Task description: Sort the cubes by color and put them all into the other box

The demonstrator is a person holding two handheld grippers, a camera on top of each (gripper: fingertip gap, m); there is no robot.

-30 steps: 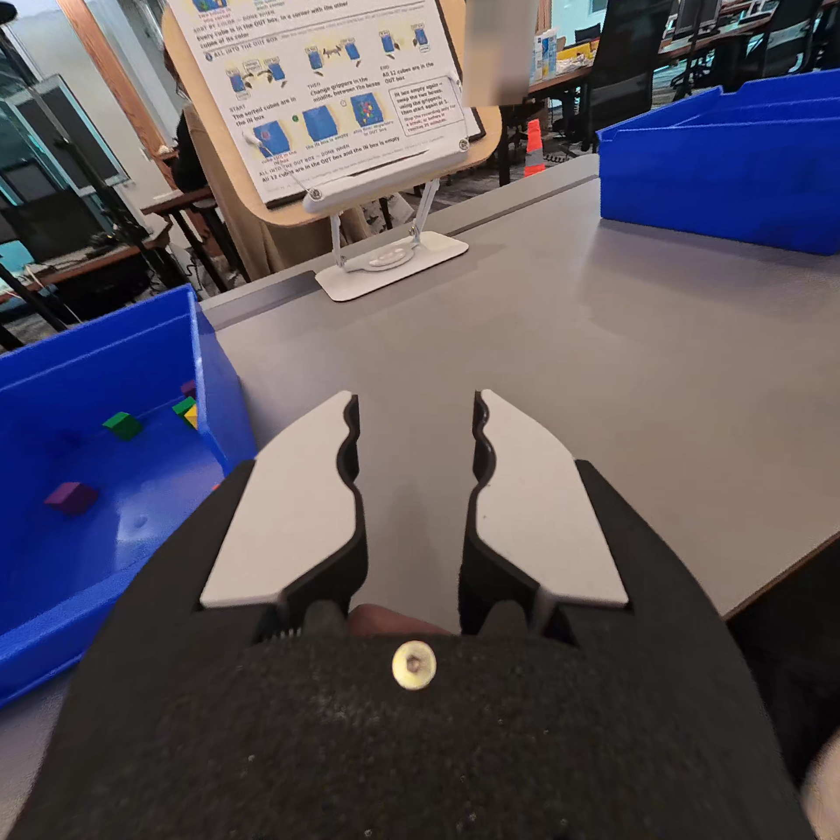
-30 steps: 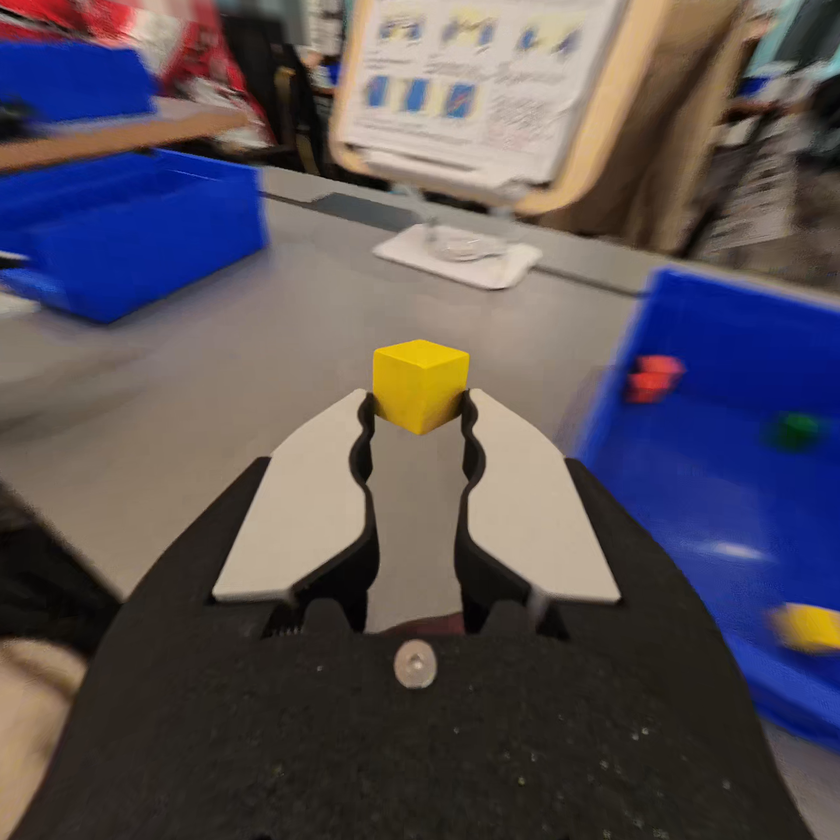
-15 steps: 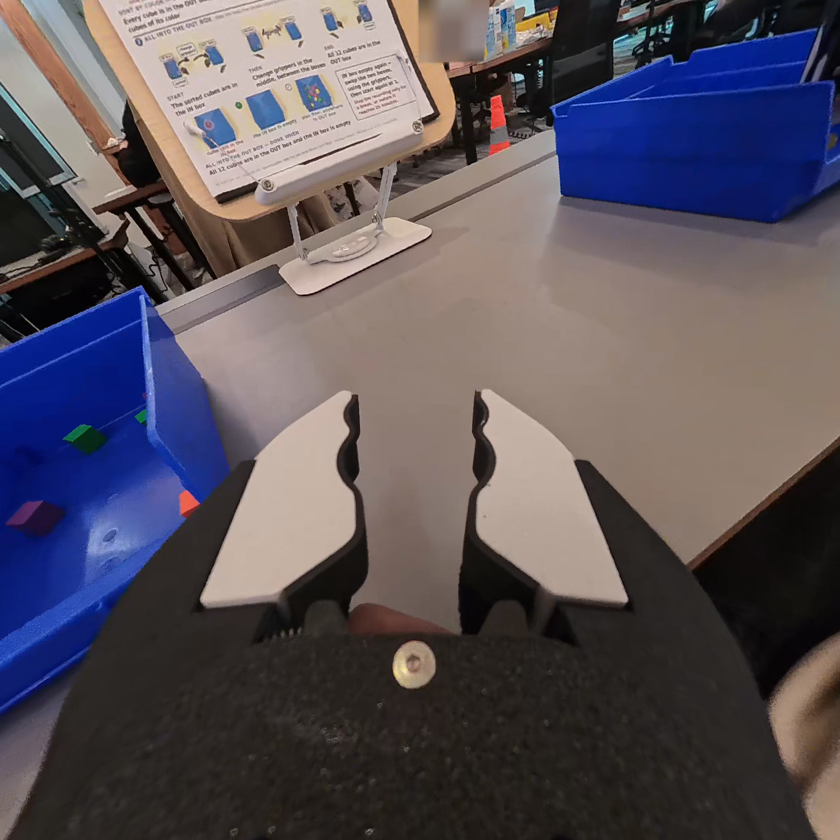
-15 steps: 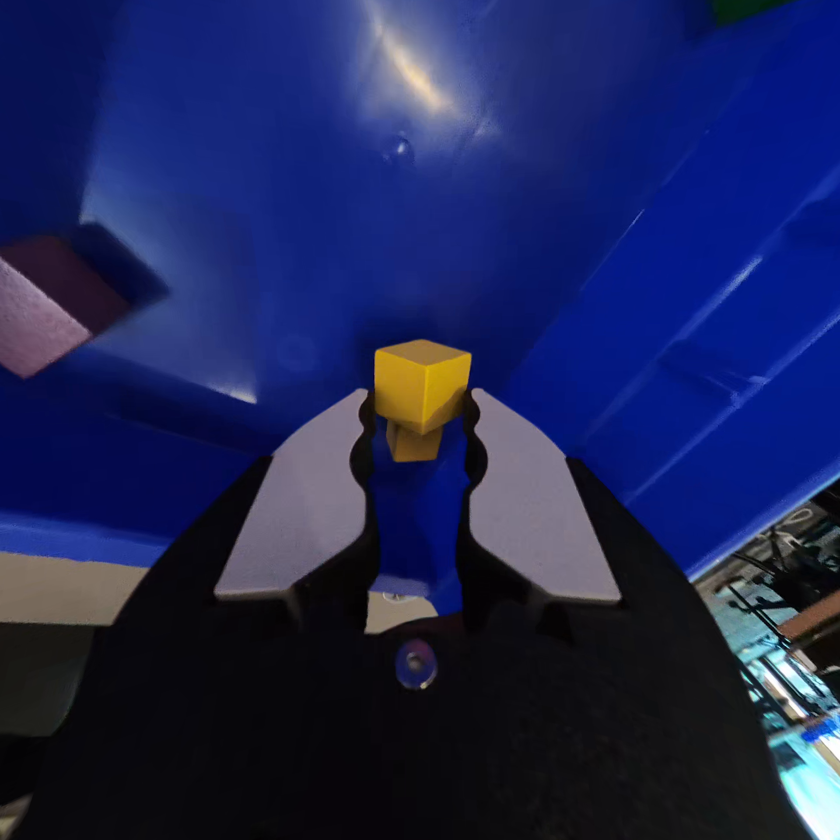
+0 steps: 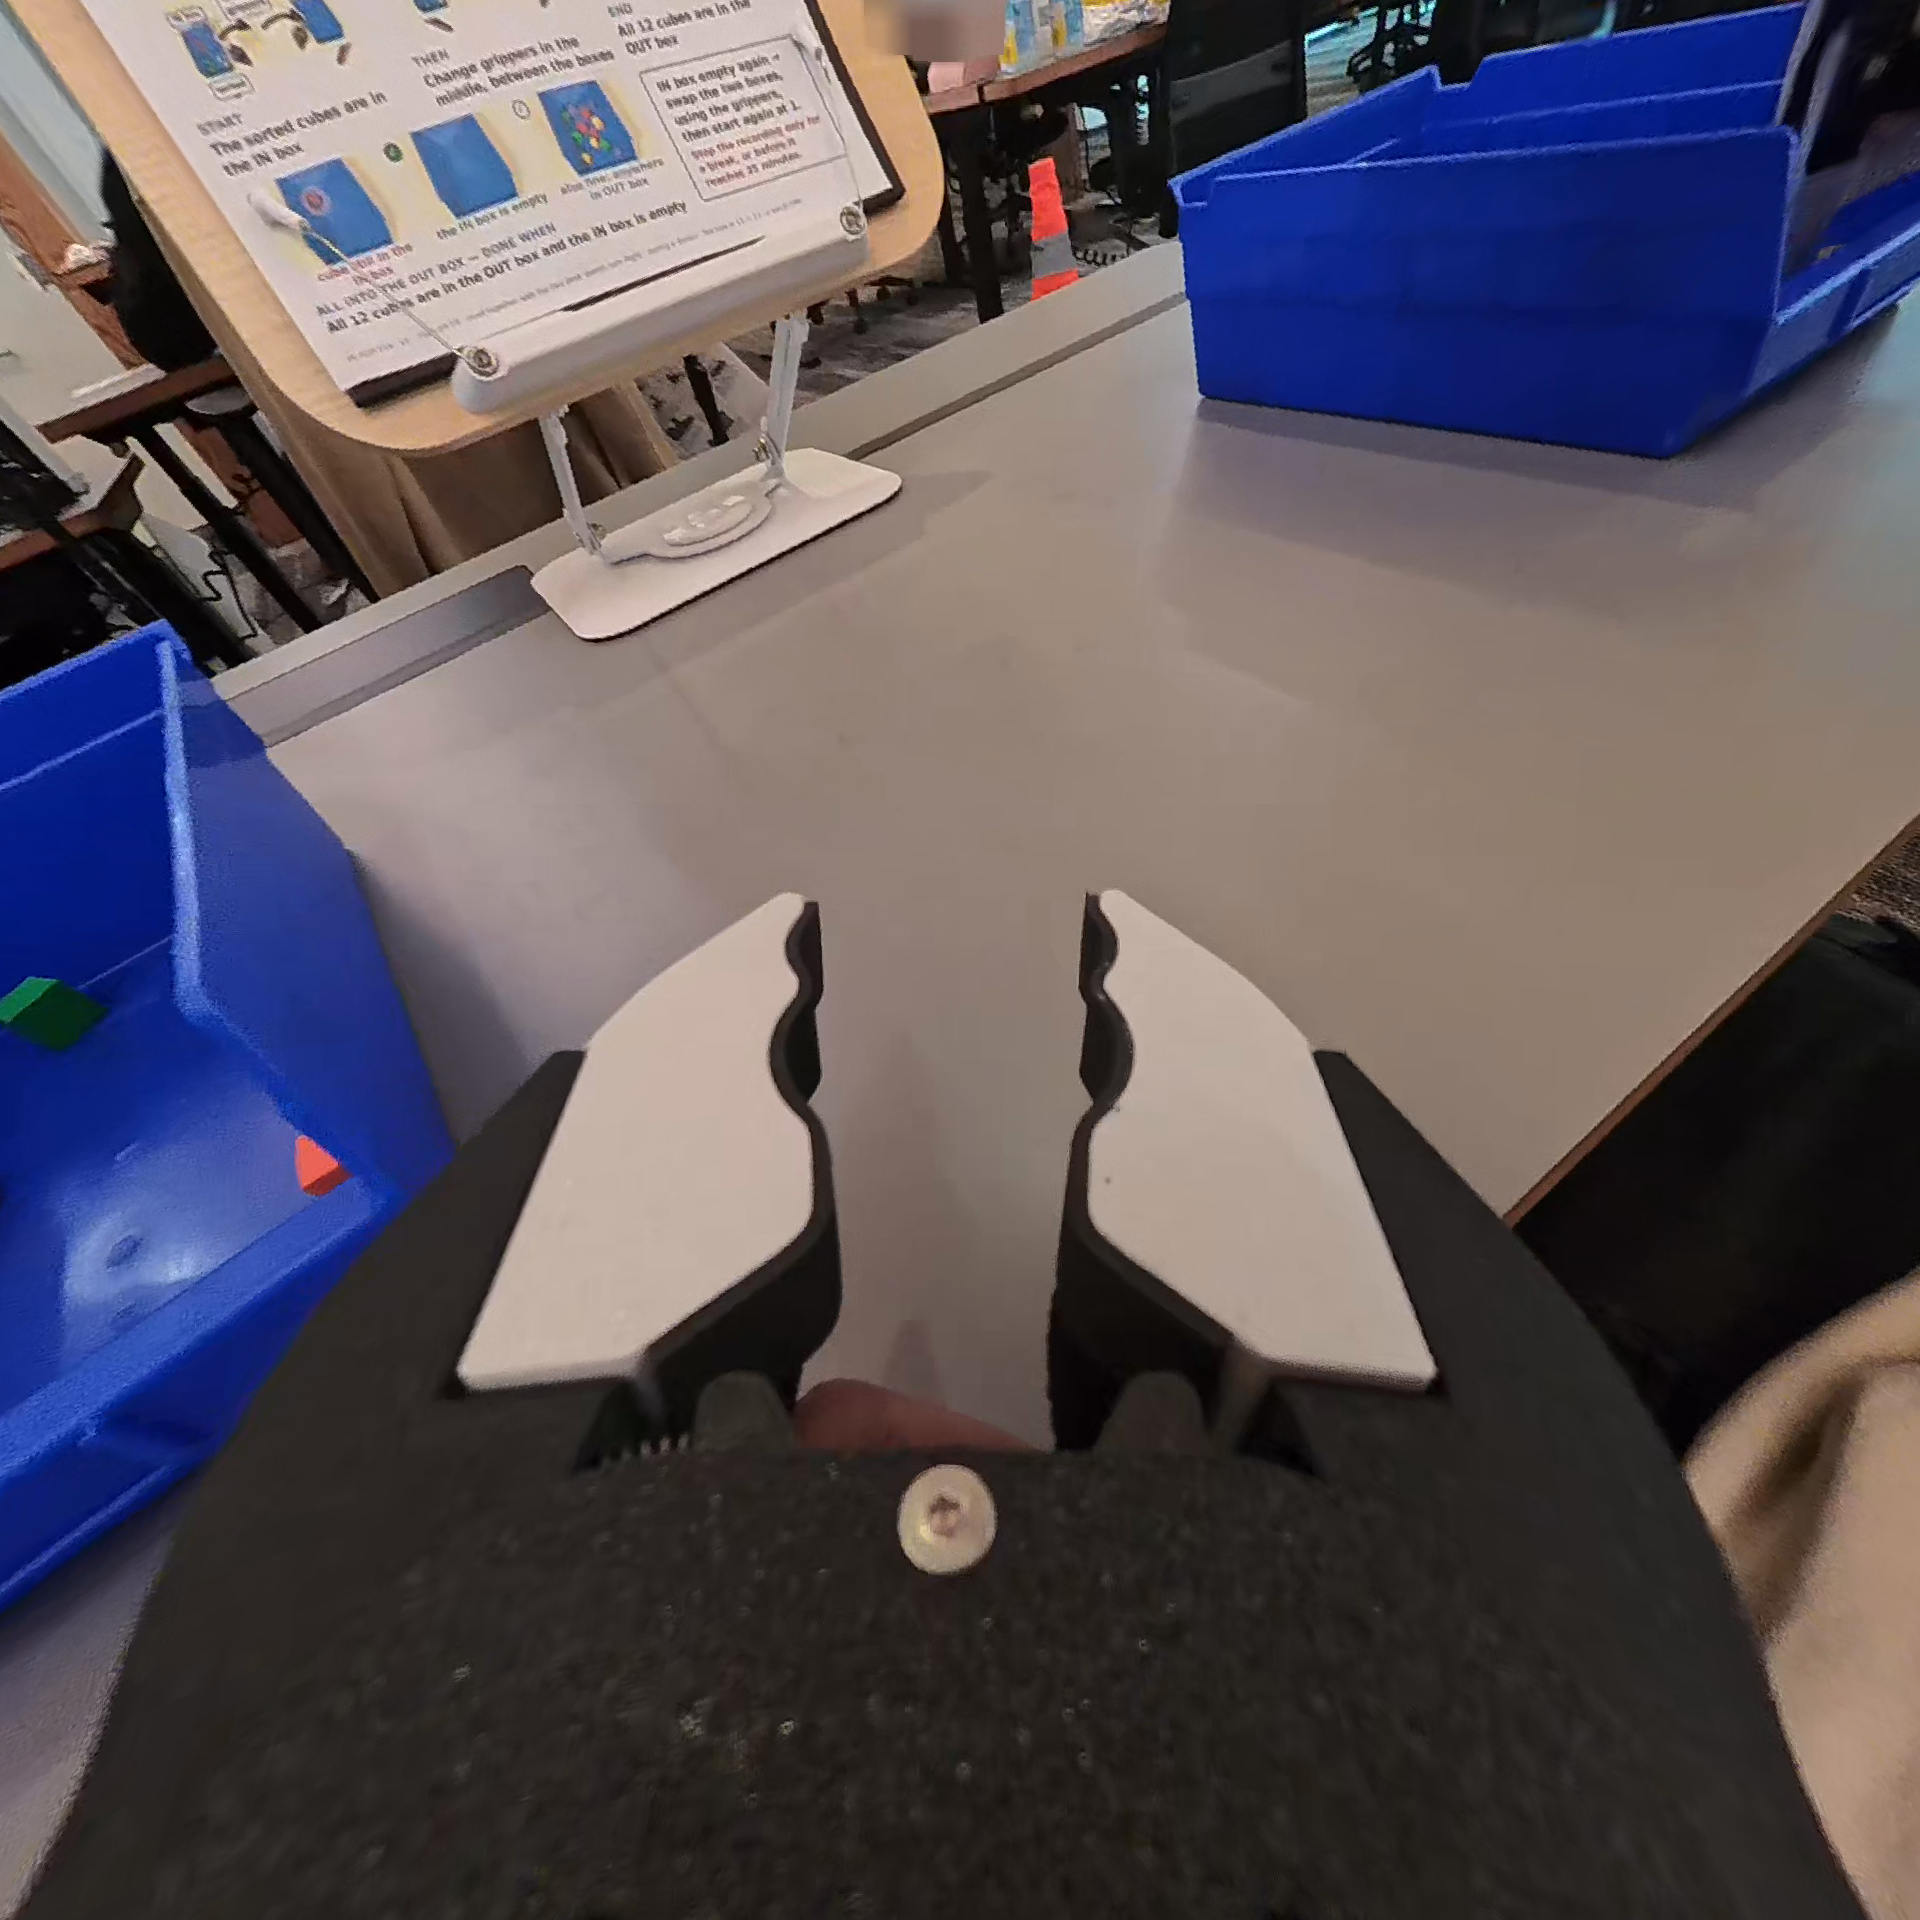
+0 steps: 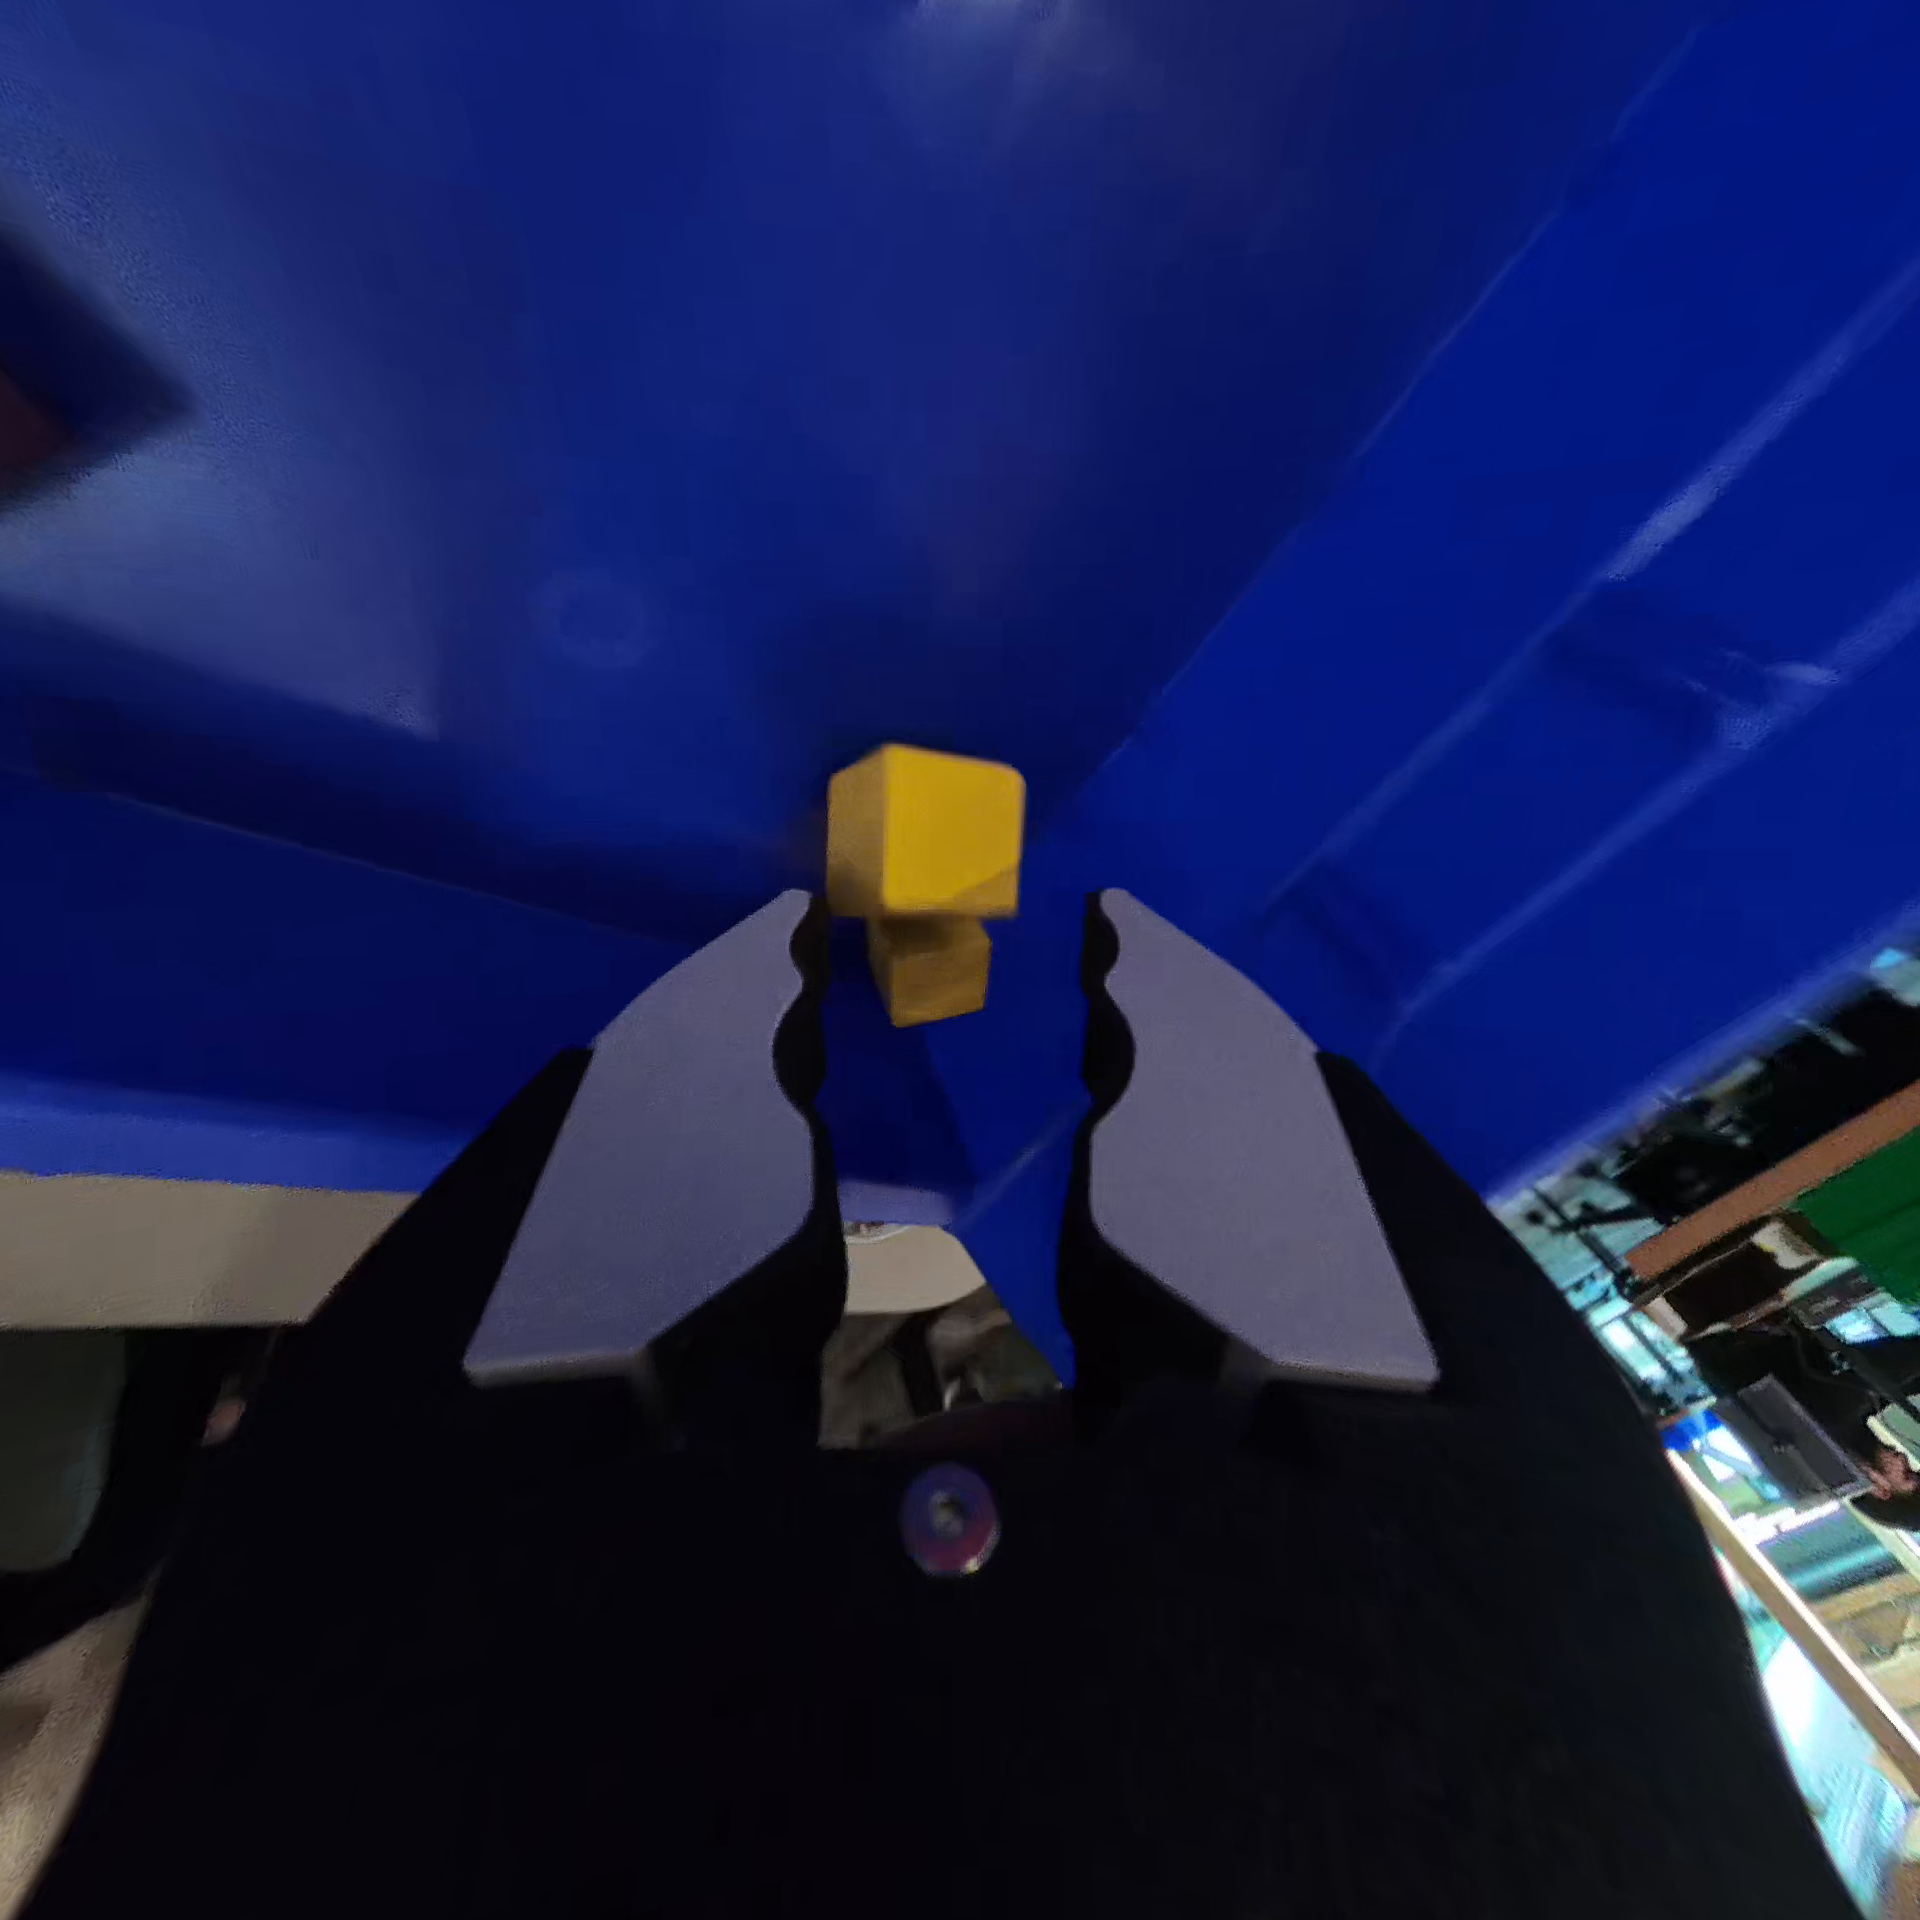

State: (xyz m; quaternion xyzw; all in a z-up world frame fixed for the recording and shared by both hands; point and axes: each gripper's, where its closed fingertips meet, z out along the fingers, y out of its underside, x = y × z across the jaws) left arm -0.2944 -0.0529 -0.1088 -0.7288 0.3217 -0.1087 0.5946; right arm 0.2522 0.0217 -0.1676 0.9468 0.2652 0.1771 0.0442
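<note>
Right wrist view: right claw [image 6: 948,904] spread, yellow cube [image 6: 925,831] free near blue box [image 6: 1351,520] corner; left claw [image 5: 948,914] spread.

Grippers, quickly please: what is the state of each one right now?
Left gripper: open, holding nothing, above the grey table.
Right gripper: open, inside the blue box; the yellow cube is free of its fingers.

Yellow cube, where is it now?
In the right wrist view, the yellow cube sits in the blue box corner, beside another yellow cube, just past the open right tool.
</note>
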